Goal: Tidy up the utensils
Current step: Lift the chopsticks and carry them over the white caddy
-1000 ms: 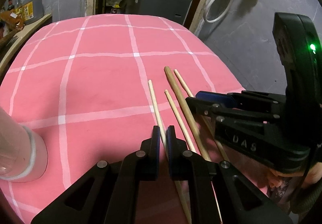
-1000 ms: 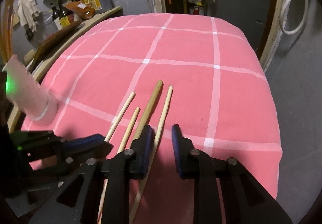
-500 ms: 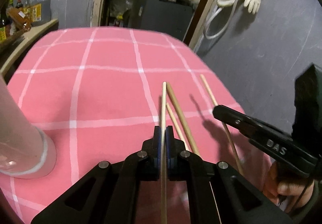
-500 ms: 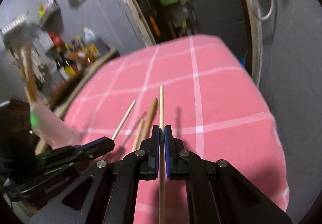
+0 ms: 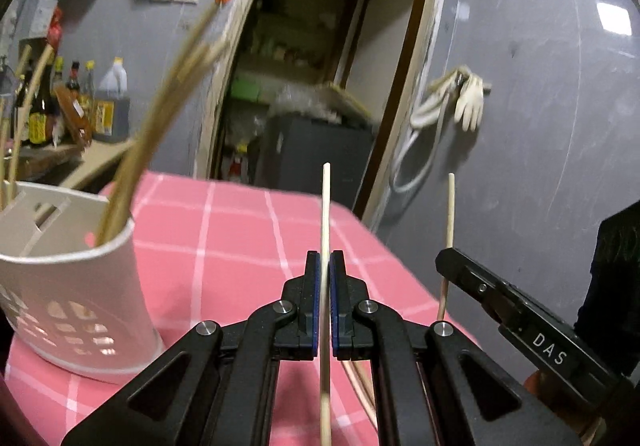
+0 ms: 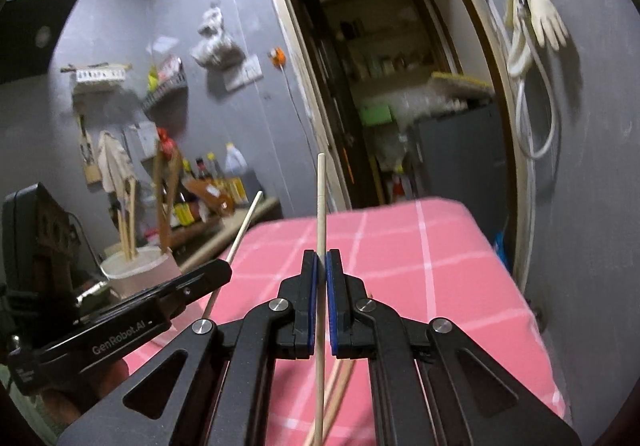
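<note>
Chopsticks are the matter here: one pale, thin wooden chopstick is pinched between the blue-padded jaws of the left gripper, and a second pale wooden chopstick is clamped the same way in the right gripper. Both grippers are closed on their sticks, which stand clear of the pink checked tablecloth with their free ends pointing up and away. At least two more wooden chopsticks lie on the cloth beneath the right gripper.

The step in hand looks like carrying each stick to the white perforated plastic utensil holder, which stands on the cloth to the left and already bears several leaning chopsticks. To do it well, I would keep the grip firm, since a thin round stick can swivel between flat pads. Bring the lower end over the holder's rim first, tip the stick more upright, then lower it into a free compartment before releasing. The two grippers are near each other, so one should go ahead of the other to avoid crossing sticks.

The left wrist view shows the holder close, with its inner divider and cut-out holes. The right wrist view shows the holder only small and blurred behind the left gripper, but reveals the chopsticks left on the cloth more plainly.
</note>
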The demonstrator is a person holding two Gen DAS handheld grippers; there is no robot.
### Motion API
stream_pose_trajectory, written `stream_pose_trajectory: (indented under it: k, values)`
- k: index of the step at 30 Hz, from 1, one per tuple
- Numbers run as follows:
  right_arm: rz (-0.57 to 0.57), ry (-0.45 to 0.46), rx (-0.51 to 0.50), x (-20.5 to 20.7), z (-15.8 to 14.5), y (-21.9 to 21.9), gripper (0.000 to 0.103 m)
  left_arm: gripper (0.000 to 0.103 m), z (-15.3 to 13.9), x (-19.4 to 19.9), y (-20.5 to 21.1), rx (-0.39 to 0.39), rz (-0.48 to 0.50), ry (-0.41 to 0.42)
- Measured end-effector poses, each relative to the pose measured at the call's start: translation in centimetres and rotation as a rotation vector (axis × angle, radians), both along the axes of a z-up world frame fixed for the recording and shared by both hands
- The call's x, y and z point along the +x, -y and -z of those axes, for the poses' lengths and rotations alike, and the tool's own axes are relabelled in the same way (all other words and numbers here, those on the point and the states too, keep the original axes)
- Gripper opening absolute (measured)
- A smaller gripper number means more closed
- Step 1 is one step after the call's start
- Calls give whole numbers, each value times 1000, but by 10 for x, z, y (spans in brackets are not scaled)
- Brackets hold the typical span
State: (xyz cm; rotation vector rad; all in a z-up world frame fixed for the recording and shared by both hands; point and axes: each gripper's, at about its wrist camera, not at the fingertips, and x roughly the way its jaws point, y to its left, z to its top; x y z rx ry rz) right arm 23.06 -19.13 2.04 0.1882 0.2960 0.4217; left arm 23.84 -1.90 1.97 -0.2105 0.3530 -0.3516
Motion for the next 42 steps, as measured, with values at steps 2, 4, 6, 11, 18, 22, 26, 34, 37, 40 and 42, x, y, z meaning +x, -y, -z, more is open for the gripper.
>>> stream_pose_trajectory:
  k: [2,4,6,11,18,22,26,34,37,40,42]
  values:
    - [-1,28,13,-4,-5,-3,3,3,-5,-4,-3,-15,-8,27]
    - [-10,55,34,-7,-11,-6,3,3,-11,-7,-7,-31,-19,52]
    - [-23,77,53,-9,-18,-11,3,3,-18,-10,-14,-52,-33,78]
    - [-72,131,76,-9,-34,-32,3,3,-44,-19,-48,-125,-67,125]
    - [-158,195,103,1,-59,-68,3,3,-78,-20,-113,-163,-173,191]
    - [-208,232,109,5,-71,-92,3,3,-87,-15,-156,-200,-248,217]
    - [-249,259,120,14,-78,-119,3,3,-91,-12,-193,-217,-326,258]
    - [-261,329,104,27,-78,-162,3,3,-85,-1,-245,-229,-432,311]
    - [-250,359,76,28,-69,-175,3,3,-77,3,-252,-221,-460,316]
    - [-246,367,51,31,-58,-182,3,3,-65,9,-256,-225,-484,307]
    - [-242,360,44,33,-52,-184,3,3,-56,14,-258,-228,-500,296]
